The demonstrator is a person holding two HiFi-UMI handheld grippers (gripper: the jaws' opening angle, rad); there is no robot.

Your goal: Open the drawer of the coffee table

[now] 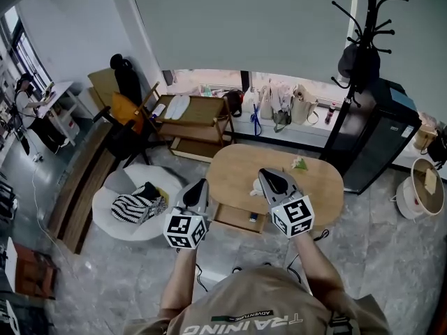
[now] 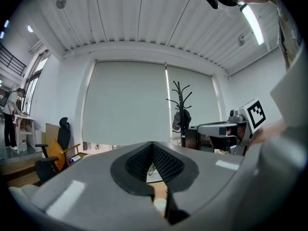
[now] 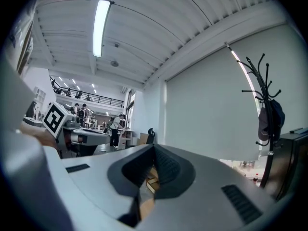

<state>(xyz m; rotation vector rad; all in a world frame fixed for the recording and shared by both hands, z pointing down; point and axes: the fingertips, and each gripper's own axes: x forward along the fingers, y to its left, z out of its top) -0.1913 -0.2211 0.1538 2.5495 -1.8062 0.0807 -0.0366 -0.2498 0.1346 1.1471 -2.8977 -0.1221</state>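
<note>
Coffee table (image 1: 323,184) on grey stone floor (image 1: 380,267); left gripper (image 1: 198,185) and right gripper (image 1: 269,176) jaws pressed together.

bright, even indoor light. tube (image 3: 101,28) glares at 11 o'clock in right gripper view. both gripper views: fisheye bending, black corners, soft foreground. head view sharp.

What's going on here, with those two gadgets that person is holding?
A person stands at a low wooden coffee table, with a hand-held gripper in each hand. The left gripper and the right gripper both point level, out above the tabletop. The jaws of both are closed with nothing between them, and neither touches the table. The job of opening the table's drawer has not visibly begun.
</note>
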